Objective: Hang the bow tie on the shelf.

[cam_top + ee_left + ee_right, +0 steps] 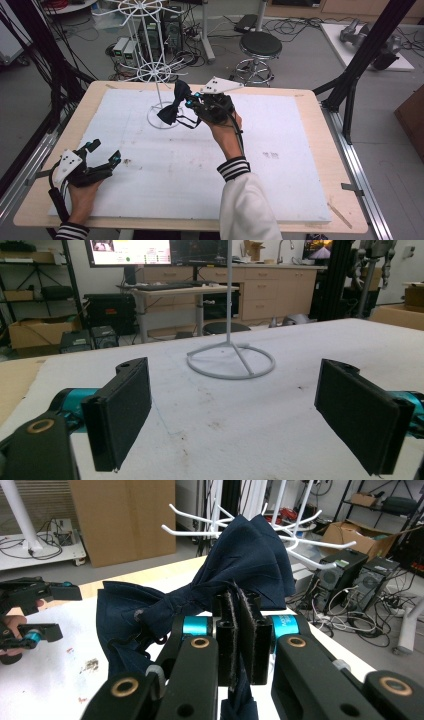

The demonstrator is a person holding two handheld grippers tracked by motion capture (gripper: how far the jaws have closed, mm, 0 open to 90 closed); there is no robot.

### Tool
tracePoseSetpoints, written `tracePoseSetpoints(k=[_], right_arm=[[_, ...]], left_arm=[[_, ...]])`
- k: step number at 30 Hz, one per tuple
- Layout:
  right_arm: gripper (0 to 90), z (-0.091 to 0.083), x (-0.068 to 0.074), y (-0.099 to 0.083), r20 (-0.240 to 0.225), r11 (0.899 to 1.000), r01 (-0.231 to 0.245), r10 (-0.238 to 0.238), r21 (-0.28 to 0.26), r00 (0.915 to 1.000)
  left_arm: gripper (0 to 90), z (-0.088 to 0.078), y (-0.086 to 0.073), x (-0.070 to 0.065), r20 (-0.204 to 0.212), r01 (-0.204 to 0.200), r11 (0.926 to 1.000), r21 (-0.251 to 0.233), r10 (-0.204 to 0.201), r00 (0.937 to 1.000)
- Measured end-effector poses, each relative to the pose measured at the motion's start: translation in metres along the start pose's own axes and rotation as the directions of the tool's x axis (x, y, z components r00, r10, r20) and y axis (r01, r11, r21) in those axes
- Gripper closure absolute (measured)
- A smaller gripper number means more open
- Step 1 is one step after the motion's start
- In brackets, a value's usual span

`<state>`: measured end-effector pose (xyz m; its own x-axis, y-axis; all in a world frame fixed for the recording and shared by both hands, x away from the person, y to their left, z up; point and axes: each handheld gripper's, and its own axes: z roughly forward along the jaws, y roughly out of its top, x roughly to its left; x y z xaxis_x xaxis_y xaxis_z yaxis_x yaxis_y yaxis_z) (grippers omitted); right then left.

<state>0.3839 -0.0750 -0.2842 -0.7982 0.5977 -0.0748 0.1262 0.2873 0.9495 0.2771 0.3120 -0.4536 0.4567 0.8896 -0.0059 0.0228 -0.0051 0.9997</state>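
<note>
I see a dark navy bow tie (171, 107) of soft, pleated cloth, gathered at a knot, with one wing flaring up and the other hanging down. A thin black strap (186, 121) loops beneath it. It hangs in the air above the far middle of the white mat (165, 165), just in front of the white wire stand (155, 75), pinched in my right gripper (192, 103). From the right gripper view the jaws are clenched on a fold of the bow tie (240, 560), pads nearly meeting with cloth squeezed between them.

The lower end of that cloth drops behind the gripper body, so I cannot see how far it hangs. The strap's clasp is too small to make out. Whether the upper wing touches the stand's lower ring of hooks (200, 527) I cannot tell; it sits right against them in the right gripper view.

My left gripper (103, 152) rests at the near left corner of the mat, jaws spread wide with nothing between them, looking toward the stand's round base (231, 361). The mat between the base and my left gripper lies open, bearing only a few small stains, and its right half is bare out to the wooden table edge (325, 150).
</note>
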Motion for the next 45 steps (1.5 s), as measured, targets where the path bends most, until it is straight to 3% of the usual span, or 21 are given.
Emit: tracePoseSetpoints(k=[18,34,45], right_arm=[[85.9,0.026,-0.007,0.024,0.025,0.999,-0.037,0.038,-0.04,0.999],[85.9,0.05,-0.009,0.03,0.022,0.997,-0.05,0.052,-0.054,0.9984],[85.8,0.062,-0.017,0.024,0.052,0.997,-0.059,0.061,-0.052,0.9968]], left_arm=[[15.4,0.0,0.0,0.0,-0.001,0.002,1.0,0.0,-0.002,1.0],[15.3,0.0,0.0,0.0,-0.002,0.004,1.0,-0.007,-0.004,1.0],[15.4,0.0,0.0,0.0,-0.001,0.005,1.0,-0.004,-0.005,1.0]])
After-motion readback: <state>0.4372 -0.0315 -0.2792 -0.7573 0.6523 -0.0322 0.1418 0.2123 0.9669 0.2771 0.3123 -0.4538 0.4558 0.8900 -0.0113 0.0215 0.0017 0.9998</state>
